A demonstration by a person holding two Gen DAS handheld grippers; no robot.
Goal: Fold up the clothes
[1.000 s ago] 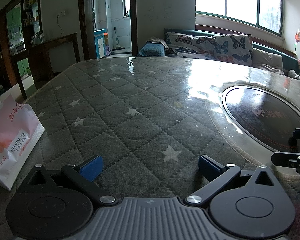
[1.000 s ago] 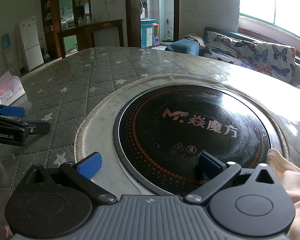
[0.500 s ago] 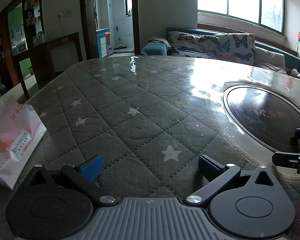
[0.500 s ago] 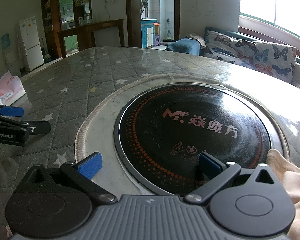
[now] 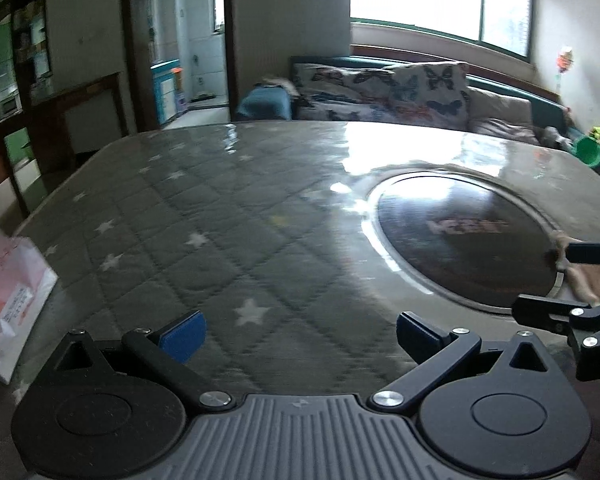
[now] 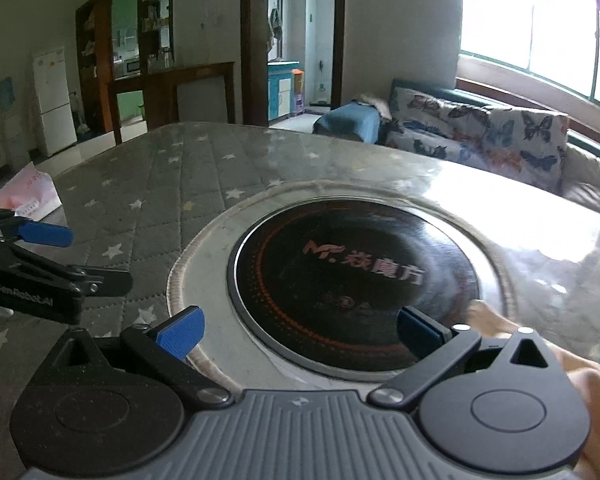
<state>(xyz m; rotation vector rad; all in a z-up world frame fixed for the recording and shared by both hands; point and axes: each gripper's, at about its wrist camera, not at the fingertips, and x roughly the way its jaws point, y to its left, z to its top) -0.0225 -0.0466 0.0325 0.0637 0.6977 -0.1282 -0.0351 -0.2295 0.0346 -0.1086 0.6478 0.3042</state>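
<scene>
Clothing, soft beige cloth (image 6: 500, 326), lies rumpled beside your wide-spread right gripper (image 6: 300, 330); your left gripper (image 5: 300, 330) gapes over quilted, star-printed table (image 5: 220, 240).

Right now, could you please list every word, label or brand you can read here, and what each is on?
"GenRobot.AI": side of the left gripper.
"M" logo, then Chinese characters, blurred: black cooktop.
Bag: small label print, too blurred to read.
Right gripper: no text.

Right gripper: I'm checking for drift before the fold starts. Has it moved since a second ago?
Yes. In its own view the black round cooktop now sits farther right and less centred between the open jaws, so the right gripper has swung left.
</scene>
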